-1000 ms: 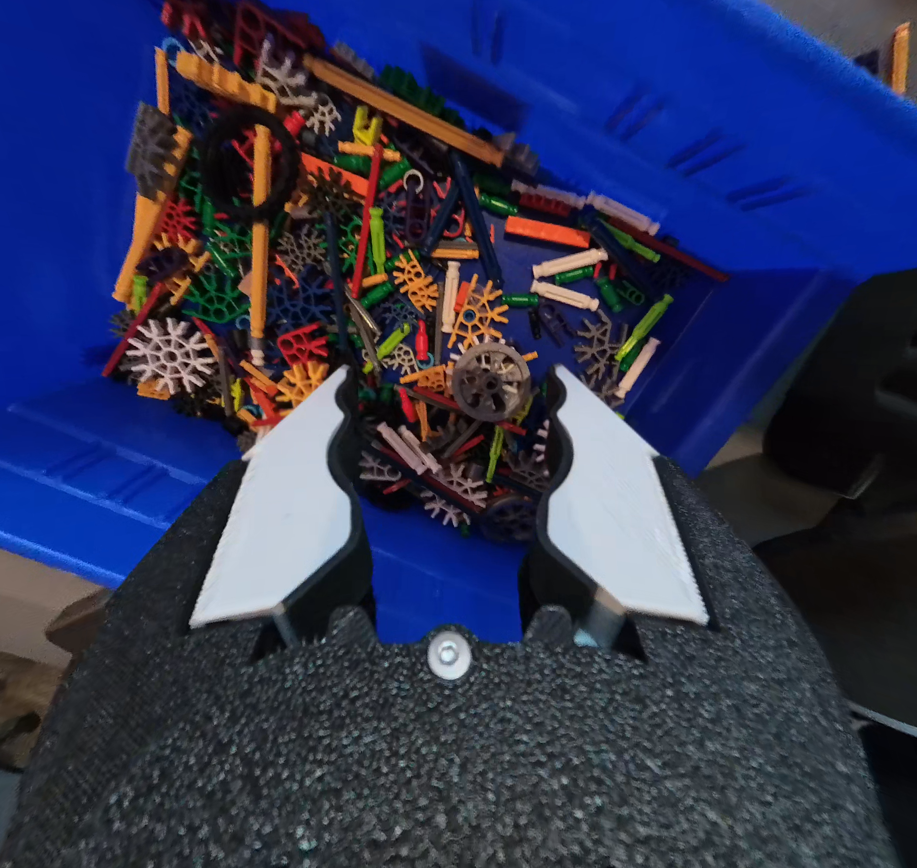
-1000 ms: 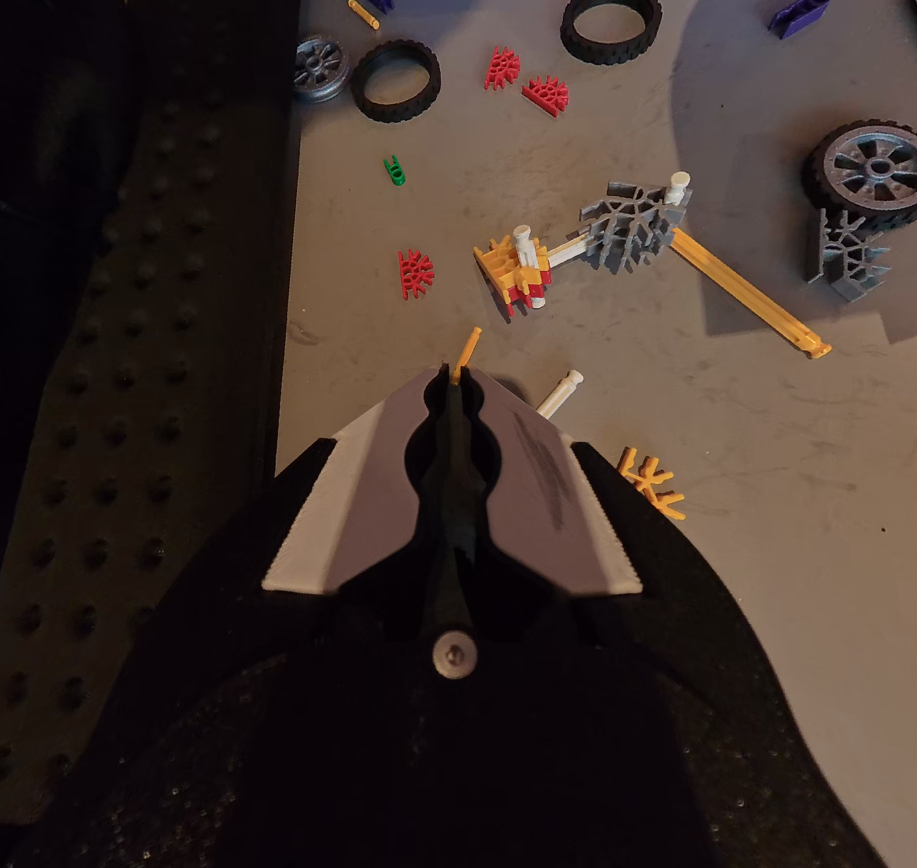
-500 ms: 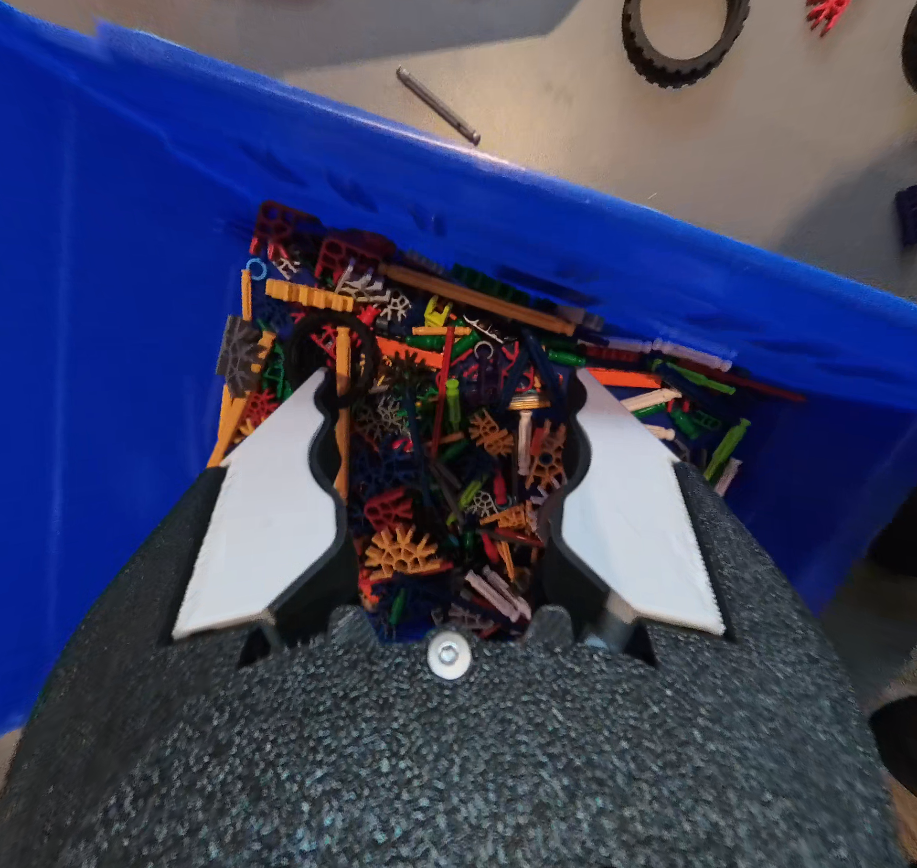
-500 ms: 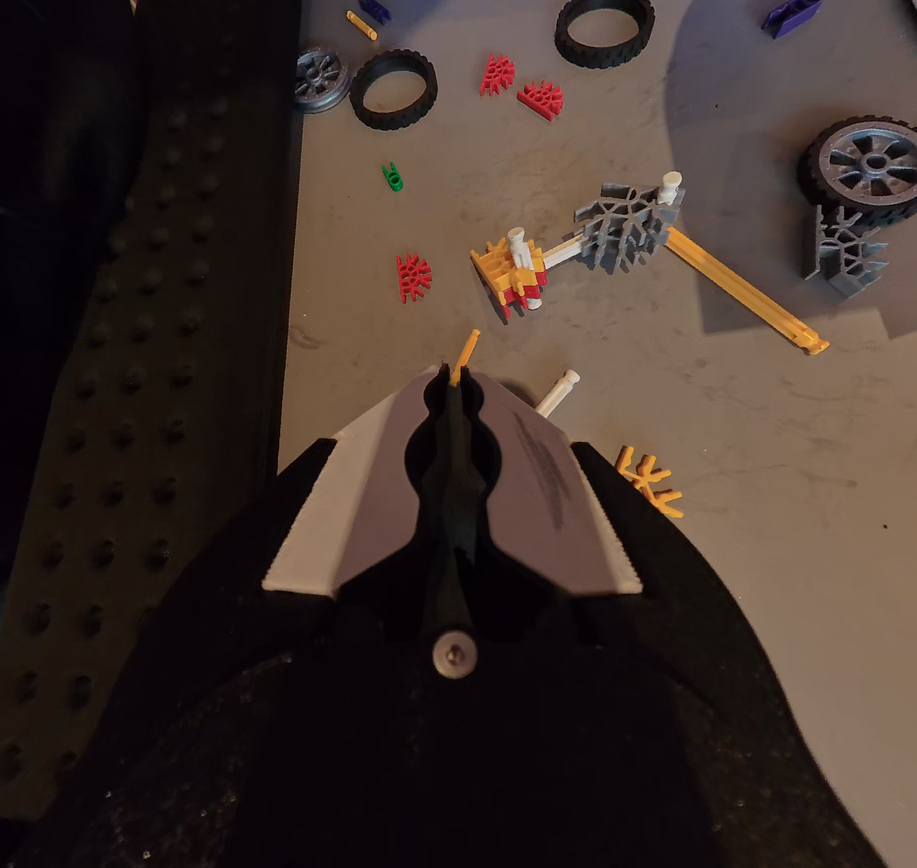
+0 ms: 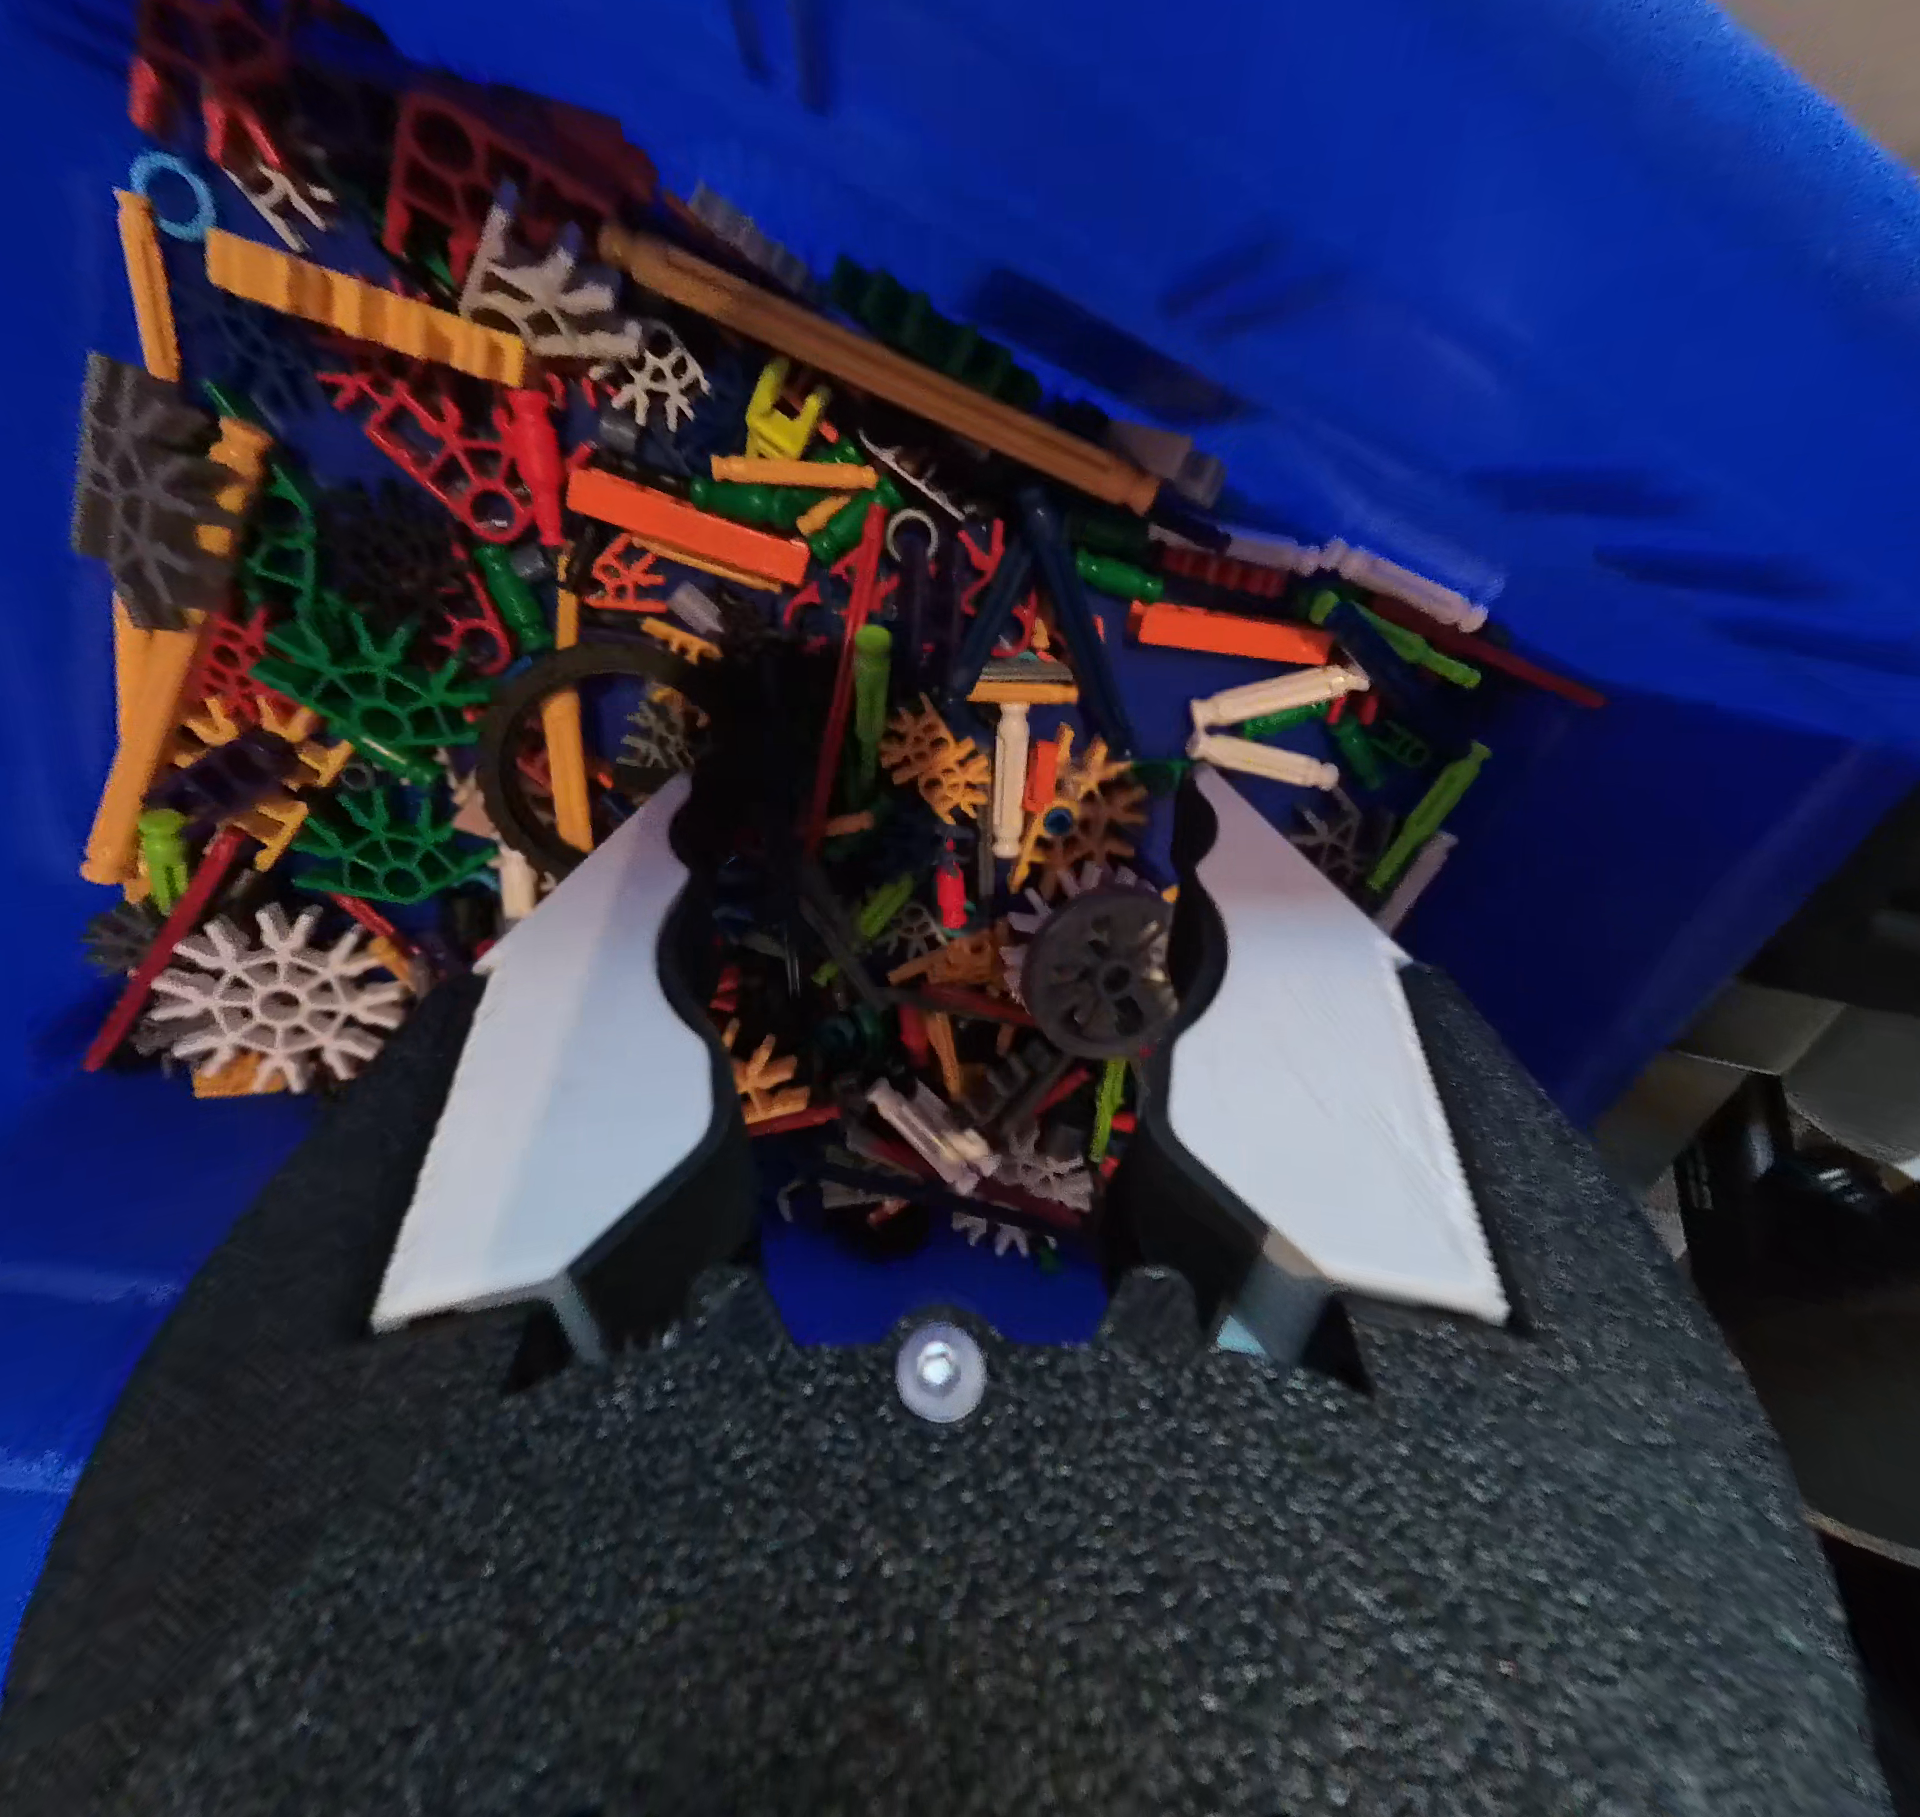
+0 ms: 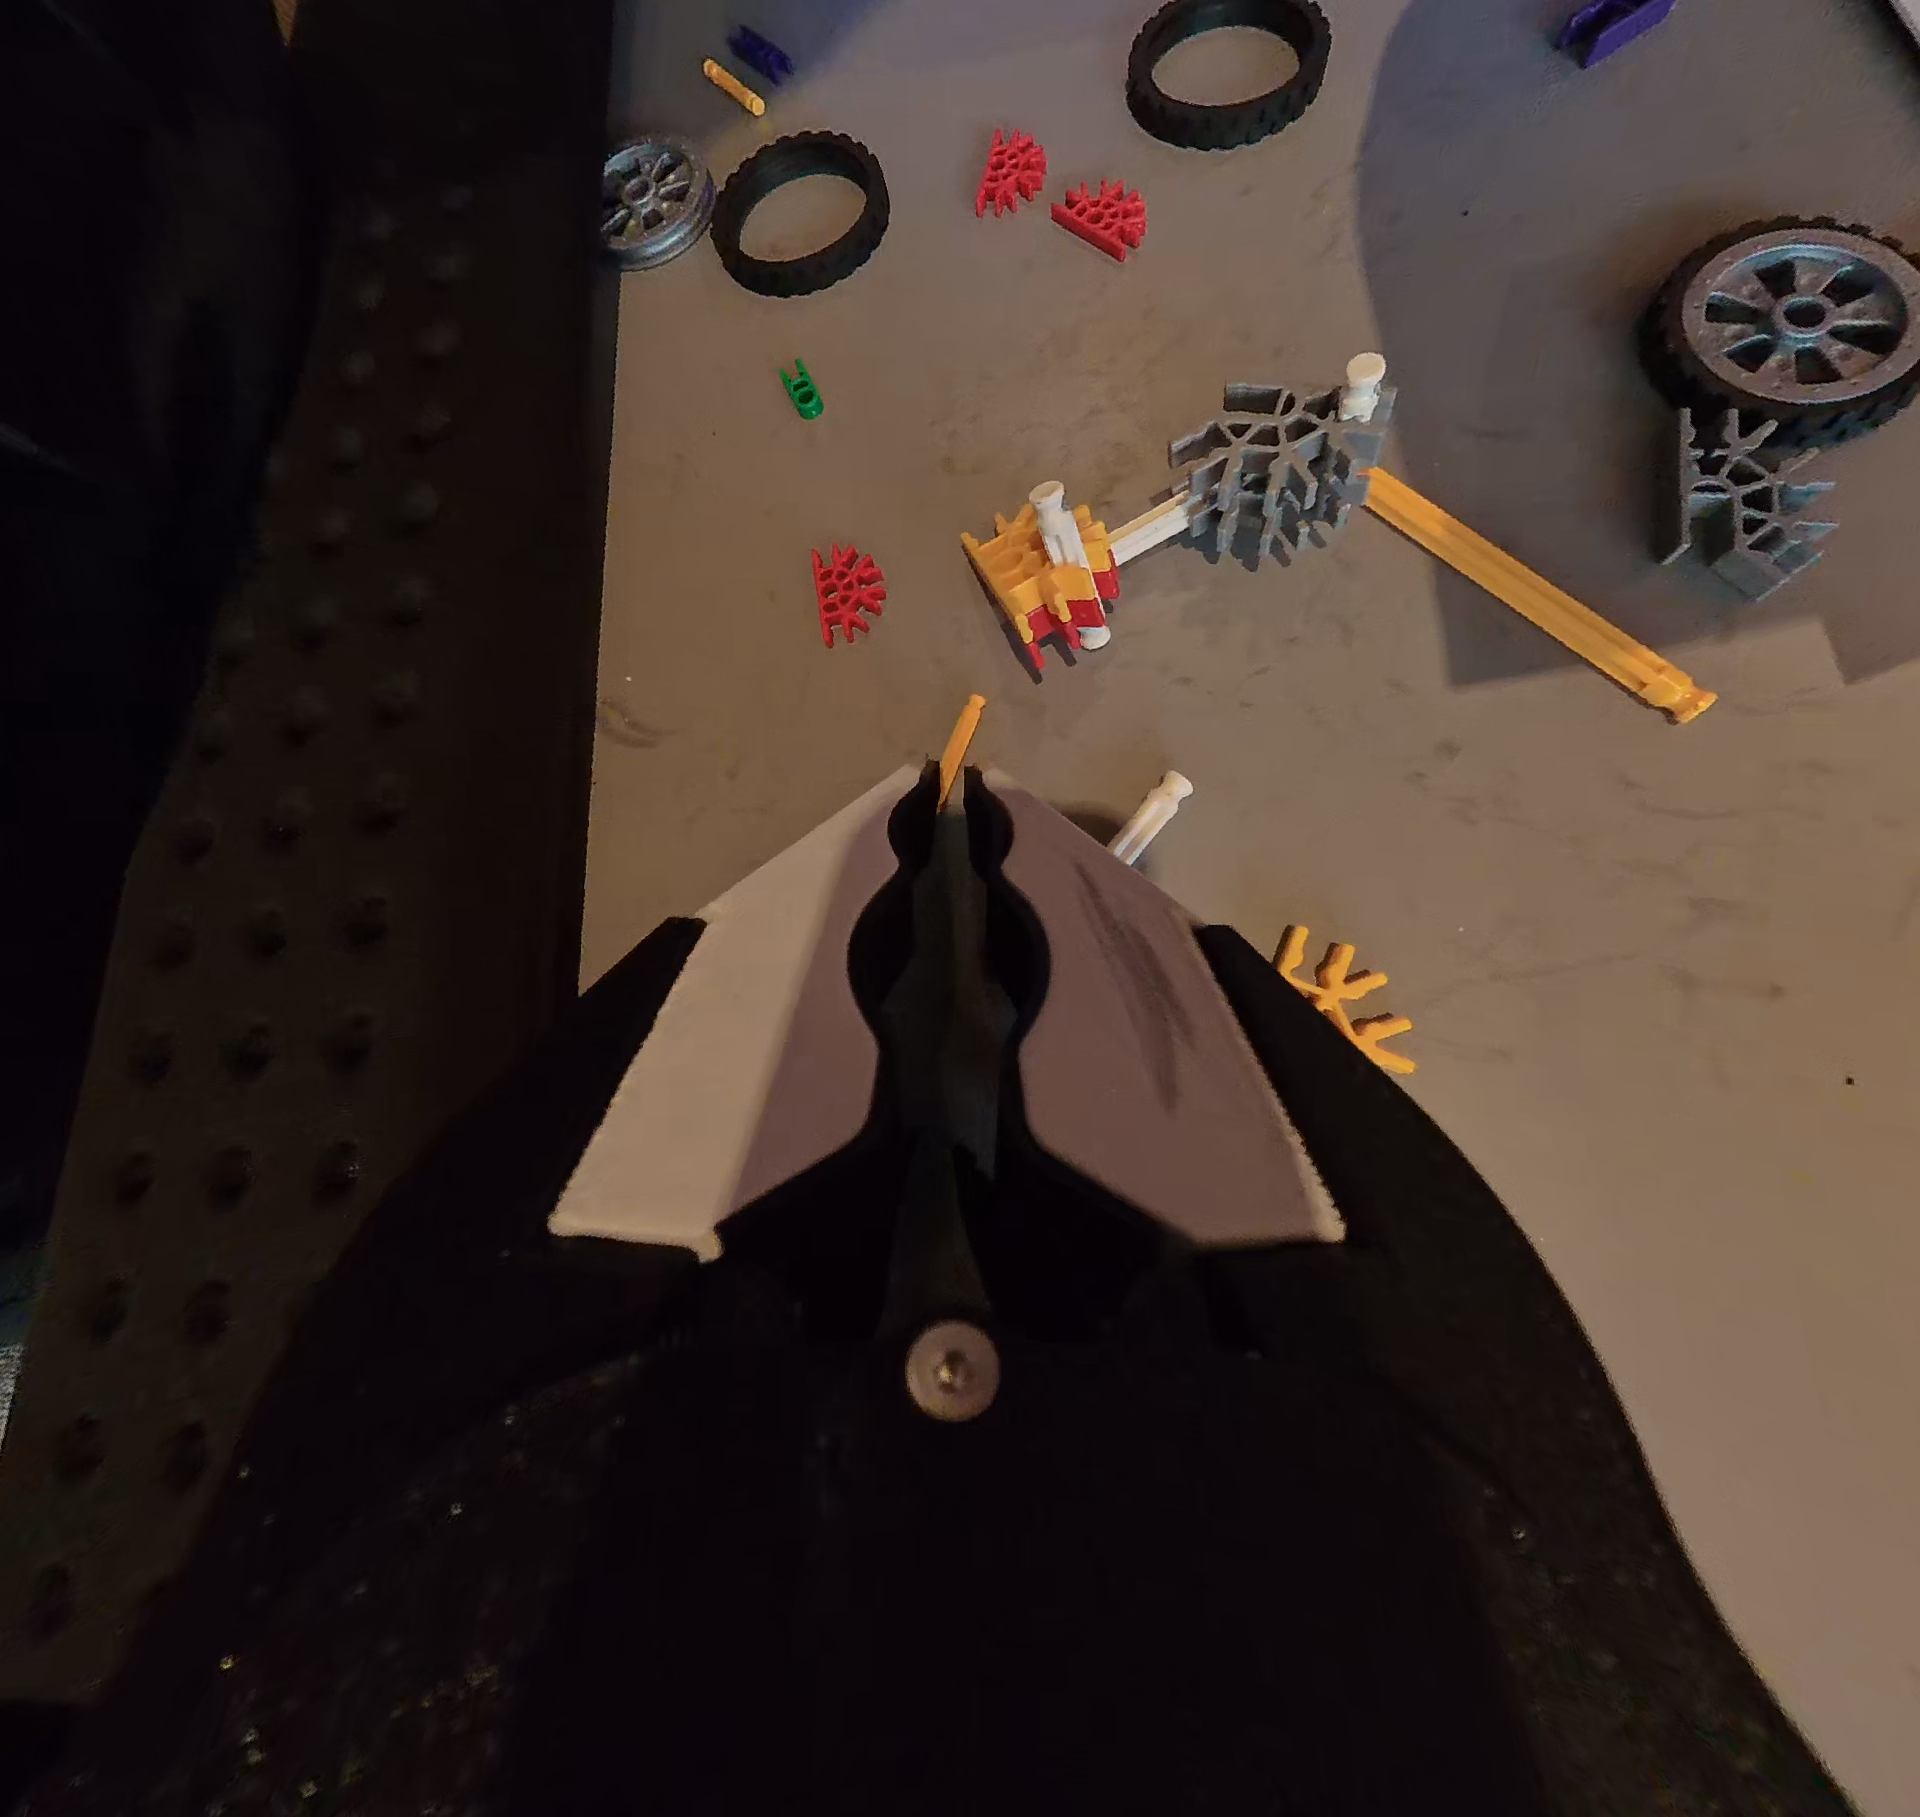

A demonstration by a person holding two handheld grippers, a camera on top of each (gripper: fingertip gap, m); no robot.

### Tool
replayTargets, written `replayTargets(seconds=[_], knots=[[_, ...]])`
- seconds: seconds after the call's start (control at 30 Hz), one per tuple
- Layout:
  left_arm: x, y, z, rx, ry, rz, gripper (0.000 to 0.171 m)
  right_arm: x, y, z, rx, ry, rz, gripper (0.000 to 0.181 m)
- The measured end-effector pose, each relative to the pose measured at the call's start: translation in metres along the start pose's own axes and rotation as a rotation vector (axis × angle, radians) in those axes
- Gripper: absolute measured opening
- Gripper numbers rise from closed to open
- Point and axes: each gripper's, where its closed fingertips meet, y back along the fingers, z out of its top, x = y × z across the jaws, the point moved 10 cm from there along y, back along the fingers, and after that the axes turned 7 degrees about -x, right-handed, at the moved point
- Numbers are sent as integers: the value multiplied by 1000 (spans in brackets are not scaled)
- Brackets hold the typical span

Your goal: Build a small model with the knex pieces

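Left gripper [image 5: 940,811] above the blue plastic bin [image 5: 1351,209], in which a heap of mixed plastic rods and connectors [image 5: 644,624] lies. Right gripper [image 6: 951,780] over the grey desk [image 6: 1455,1248]; small rod-and-connector assembly [image 6: 1174,510] ahead, black rubber tyre rings [image 6: 802,212] farther, studded dark mat [image 6: 343,728] left.

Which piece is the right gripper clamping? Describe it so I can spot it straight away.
On the grey tabletop, find the right gripper, its jaws shut. A short yellow rod pokes out from its tips. It is far shorter than the long yellow rod lying flat to the right.
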Motion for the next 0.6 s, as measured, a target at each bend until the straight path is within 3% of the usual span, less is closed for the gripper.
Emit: replayTargets(seconds=[0.6], knots=[[-28,7,-24,58,-12,-92,82,0,0,0,-1,-6,9,4]])
